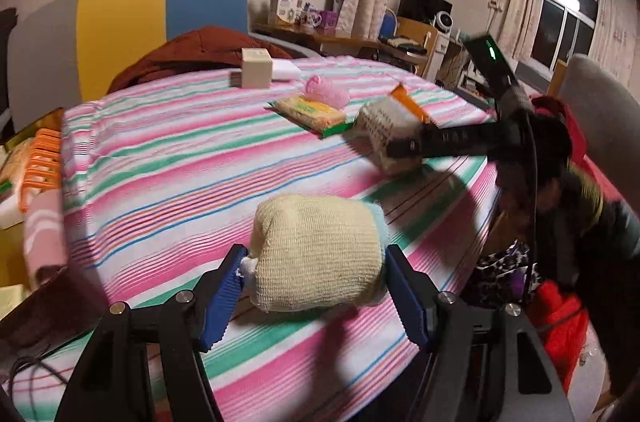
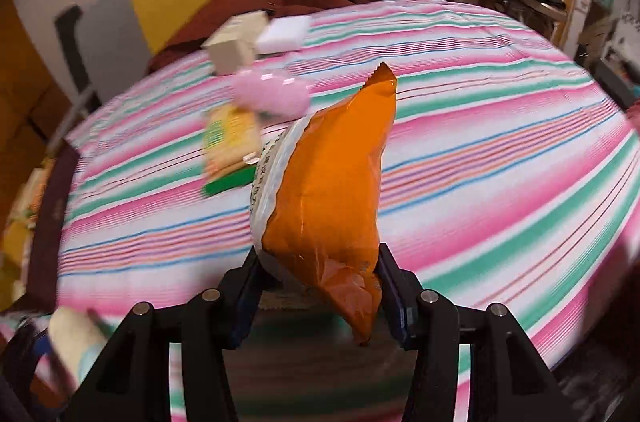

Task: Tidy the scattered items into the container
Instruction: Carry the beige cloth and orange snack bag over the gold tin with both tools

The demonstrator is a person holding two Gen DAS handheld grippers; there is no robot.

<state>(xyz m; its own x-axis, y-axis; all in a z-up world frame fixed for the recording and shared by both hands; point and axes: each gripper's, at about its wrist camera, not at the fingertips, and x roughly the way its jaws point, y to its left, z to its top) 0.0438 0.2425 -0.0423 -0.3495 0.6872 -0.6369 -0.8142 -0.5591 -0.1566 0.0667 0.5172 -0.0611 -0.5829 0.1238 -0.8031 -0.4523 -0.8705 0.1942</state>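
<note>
While each claw grips one item, left claw (image 1: 316, 286) around one cream bundle (image 1: 318, 254), right claw (image 2: 318, 286) around one orange packet (image 2: 332, 198).

Both grippers, left (image 1: 316, 286) and right (image 2: 318, 286), clamp loads.

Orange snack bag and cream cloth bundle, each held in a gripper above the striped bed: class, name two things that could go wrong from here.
1. The right gripper pinches only the lower end of the orange snack bag; the slick, top-heavy pack could swing or slip out.
2. The left gripper squeezes the soft cream cloth bundle; it may deform and slide free, landing among the items on the striped bedspread.
</note>
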